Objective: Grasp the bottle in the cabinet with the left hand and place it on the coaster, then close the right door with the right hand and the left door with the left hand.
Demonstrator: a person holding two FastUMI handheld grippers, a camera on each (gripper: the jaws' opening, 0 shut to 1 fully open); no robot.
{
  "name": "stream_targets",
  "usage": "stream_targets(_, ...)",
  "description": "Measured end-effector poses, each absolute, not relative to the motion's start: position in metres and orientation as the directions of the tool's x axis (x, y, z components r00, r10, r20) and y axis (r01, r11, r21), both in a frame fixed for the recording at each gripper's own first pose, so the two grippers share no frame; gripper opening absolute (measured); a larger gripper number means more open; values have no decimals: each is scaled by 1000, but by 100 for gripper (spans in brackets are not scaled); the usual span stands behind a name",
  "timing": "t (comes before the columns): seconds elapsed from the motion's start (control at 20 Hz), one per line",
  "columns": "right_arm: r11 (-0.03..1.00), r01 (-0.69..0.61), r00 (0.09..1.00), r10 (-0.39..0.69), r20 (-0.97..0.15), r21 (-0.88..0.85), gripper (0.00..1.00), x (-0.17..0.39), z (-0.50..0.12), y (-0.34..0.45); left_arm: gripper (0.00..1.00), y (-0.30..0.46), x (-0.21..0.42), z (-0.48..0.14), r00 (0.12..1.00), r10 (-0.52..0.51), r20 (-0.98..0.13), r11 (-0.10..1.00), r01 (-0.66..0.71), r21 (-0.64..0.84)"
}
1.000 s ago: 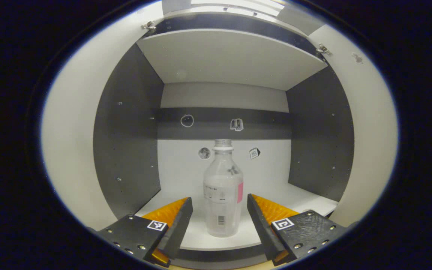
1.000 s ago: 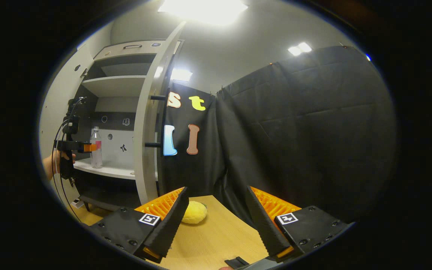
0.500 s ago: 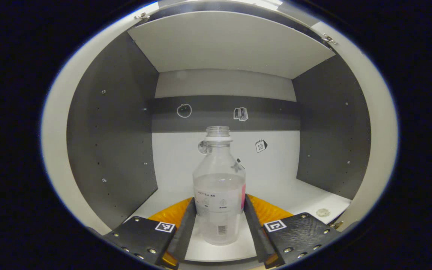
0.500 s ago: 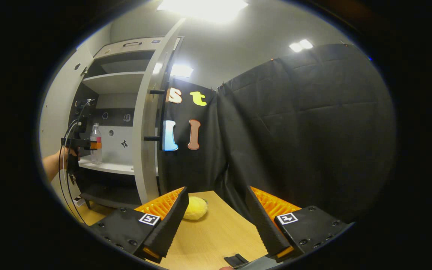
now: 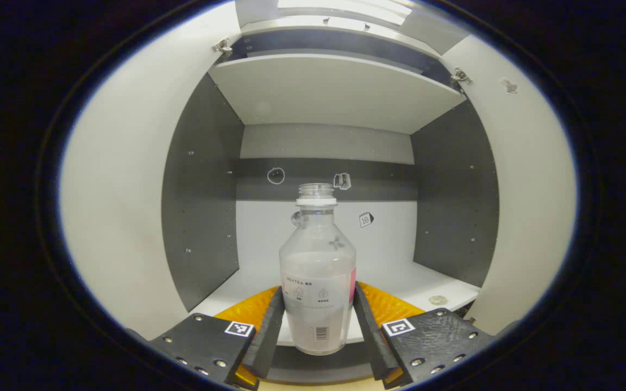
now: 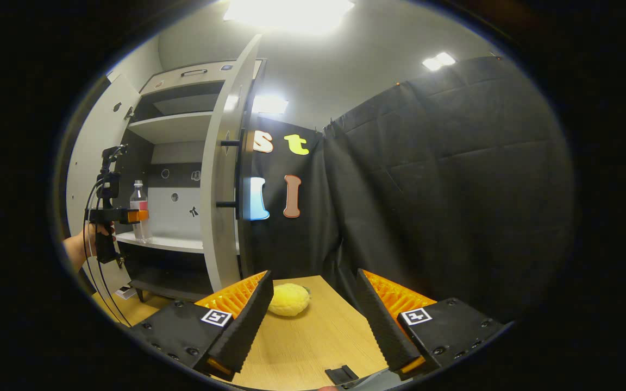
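A clear plastic bottle (image 5: 317, 271) with a white label and no cap stands upright between the fingers of my left gripper (image 5: 317, 331), which is shut on its lower body. It sits at the front edge of the cabinet's white shelf (image 5: 400, 277). In the right gripper view the same bottle (image 6: 139, 209) and the left gripper (image 6: 128, 215), held by a hand, are at the open cabinet on the far left. My right gripper (image 6: 313, 320) hangs open over a wooden table (image 6: 318, 342), with a yellow round coaster (image 6: 289, 300) just beyond its fingertips.
Both cabinet doors stand open: the left door (image 5: 123, 206) and the right door (image 5: 525, 195), whose edge with a dark handle (image 6: 229, 174) faces my right gripper. A small round disc (image 5: 438, 300) lies on the shelf's right. A black clip (image 6: 341, 374) sits at the table's near edge.
My left gripper moved in around the bottle, shut on it, then drew back with it to the shelf's front edge. The right gripper only shifted slightly.
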State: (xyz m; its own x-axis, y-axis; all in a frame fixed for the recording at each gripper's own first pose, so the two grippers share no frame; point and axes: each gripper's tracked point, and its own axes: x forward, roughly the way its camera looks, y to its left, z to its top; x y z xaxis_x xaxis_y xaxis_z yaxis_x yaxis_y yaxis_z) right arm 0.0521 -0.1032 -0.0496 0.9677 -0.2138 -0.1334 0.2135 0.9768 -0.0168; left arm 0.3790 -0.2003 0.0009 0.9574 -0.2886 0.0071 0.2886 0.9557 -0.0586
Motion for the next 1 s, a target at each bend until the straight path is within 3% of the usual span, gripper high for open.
stream_targets(0.2,986,166,977,-166,-130,-13,97,39,-46,-106,70,-199,326,-13,955,-296,9,955,296,-34)
stream_targets(0.25,987,157,979,-158,-131,-13,92,34,-47,-105,70,-198,314,-19,954,-300,5,953,300,-40)
stream_targets(0.35,990,140,980,-141,-137,-14,97,27,-48,-106,70,-198,290,-36,952,-307,-10,950,306,-57)
stream_targets(0.55,993,114,982,-116,-148,-22,93,10,-49,-112,70,-203,252,-67,947,-320,-40,946,317,-64)
stream_targets(0.6,994,111,983,-113,-147,-24,97,7,-48,-114,70,-203,244,-74,947,-320,-44,946,317,-65)
stream_targets(0.65,994,107,983,-109,-147,-26,92,3,-47,-116,71,-204,236,-83,946,-319,-51,946,315,-69)
stream_targets(0.7,994,104,983,-107,-147,-28,97,0,-47,-117,70,-204,228,-92,945,-321,-61,945,317,-77)
stream_targets(1.0,995,88,983,-93,-156,-37,97,-12,-47,-121,70,-219,178,-156,928,-345,-140,937,332,-108)
